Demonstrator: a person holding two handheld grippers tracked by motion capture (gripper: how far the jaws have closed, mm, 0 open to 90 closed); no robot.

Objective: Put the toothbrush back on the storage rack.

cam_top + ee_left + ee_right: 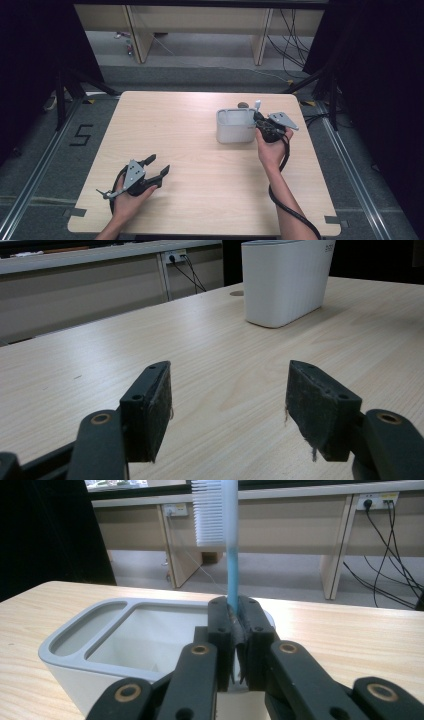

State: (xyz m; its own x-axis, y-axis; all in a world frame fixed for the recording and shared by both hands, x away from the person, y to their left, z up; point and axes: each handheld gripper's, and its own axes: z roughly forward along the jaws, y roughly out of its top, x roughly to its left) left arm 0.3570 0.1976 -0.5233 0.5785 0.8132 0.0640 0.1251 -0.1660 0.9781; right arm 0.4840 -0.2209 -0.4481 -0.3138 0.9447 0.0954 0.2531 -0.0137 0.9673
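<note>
Bare tabletop (190, 150) around white holder (235, 127)

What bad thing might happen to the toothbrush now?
1. The right hand-held gripper pinches the toothbrush only low on its thin blue handle, bristles up. It might swivel or slip between the jaws.
2. The white holder looks light and stands free on the table. A bump from the gripper beside it could push or tip it.
3. The holder has two compartments; the toothbrush could drop into the wrong one.
</note>
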